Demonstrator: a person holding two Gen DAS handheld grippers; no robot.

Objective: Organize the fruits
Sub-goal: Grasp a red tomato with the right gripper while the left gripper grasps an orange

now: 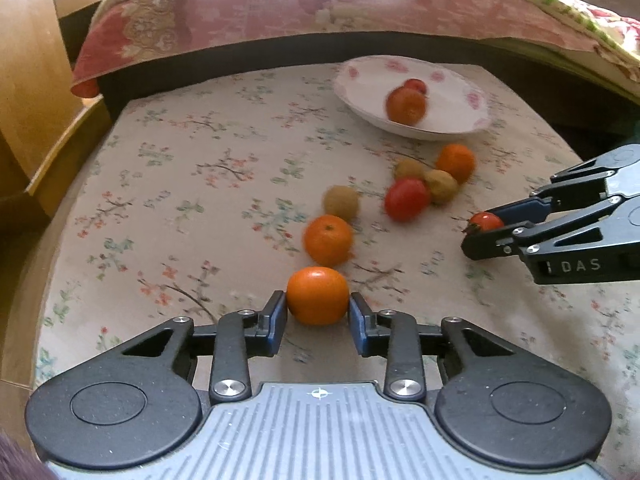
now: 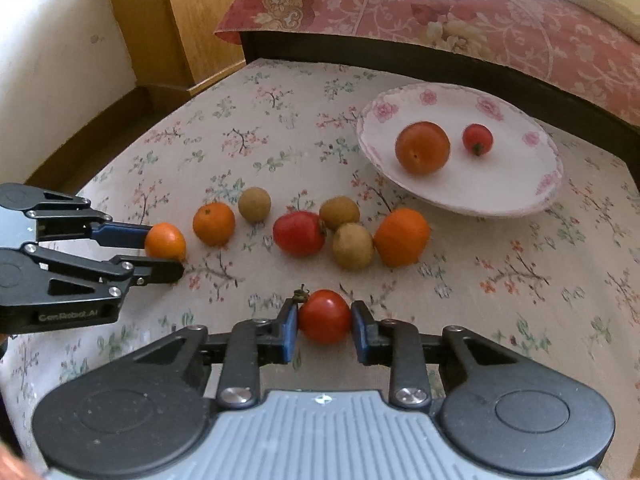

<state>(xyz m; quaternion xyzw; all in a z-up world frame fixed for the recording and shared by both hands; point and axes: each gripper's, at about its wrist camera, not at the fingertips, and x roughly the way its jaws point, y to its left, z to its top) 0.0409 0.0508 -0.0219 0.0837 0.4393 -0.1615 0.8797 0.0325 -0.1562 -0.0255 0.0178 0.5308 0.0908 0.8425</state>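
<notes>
Left gripper point(image 1: 318, 312) fingers closed on orange point(image 1: 318, 295): firm, light, grip across middle. Right gripper point(image 2: 325, 322) pinches tomato point(image 2: 325, 316): soft, slippery skin, squeeze gently.

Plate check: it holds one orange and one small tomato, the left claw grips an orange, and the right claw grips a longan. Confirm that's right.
Not quite. The right claw grips a small tomato, not a longan, as the right wrist view shows. The rest stands: the plate holds one orange and one tomato, and the left claw grips an orange.
</notes>
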